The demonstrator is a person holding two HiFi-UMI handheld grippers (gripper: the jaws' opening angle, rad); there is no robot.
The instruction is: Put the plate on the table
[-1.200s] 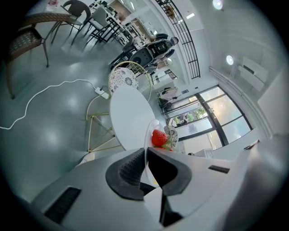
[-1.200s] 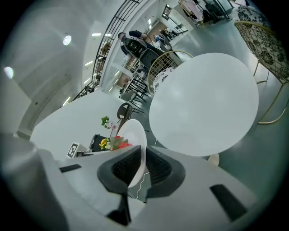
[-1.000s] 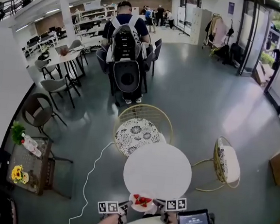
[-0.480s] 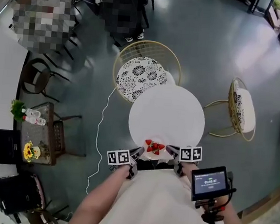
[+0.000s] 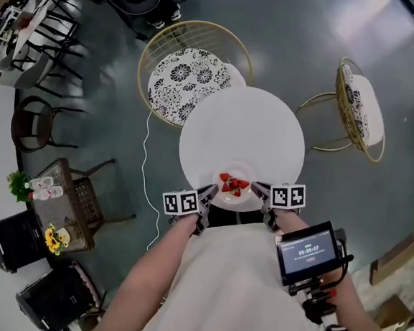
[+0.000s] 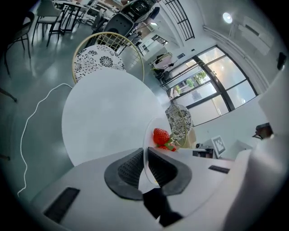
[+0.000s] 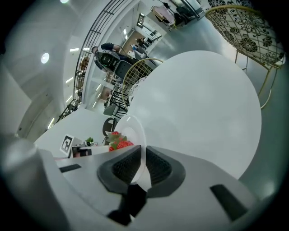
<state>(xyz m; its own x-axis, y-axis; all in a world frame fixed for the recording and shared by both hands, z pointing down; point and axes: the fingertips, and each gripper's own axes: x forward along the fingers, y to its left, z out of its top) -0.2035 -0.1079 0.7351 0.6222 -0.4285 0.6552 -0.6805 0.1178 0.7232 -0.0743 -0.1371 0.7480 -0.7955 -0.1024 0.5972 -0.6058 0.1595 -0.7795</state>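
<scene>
A small white plate (image 5: 235, 189) with a few strawberries (image 5: 233, 183) on it is held level between the two grippers, over the near edge of the round white counter (image 5: 247, 121), just in front of the person's body. Whether its underside touches the counter cannot be told. The left gripper (image 5: 209, 193) comes in from the plate's left side and the right gripper (image 5: 258, 189) from its right side, each with its marker cube just behind. In the left gripper view the dark ribbed fingers (image 6: 129, 168) are closed on the plate's thin rim, which stands edge-on between them, with the strawberries just beyond the tips. The right gripper view shows the same: its fingers (image 7: 126, 166) pinch the opposite rim, the plate's bowl and the red fruit lying to the left of the tips and the bare counter top spreading out behind. The rest of the counter carries nothing else. A gold wire chair (image 5: 184, 81) with a black and white patterned cushion is pushed against the counter's far left side, and a second wire chair (image 5: 359, 109) stands a little apart at the right. A small screen (image 5: 305, 250) is mounted by the person's right arm. A white cable (image 5: 145, 185) trails across the grey floor to the left.
</scene>
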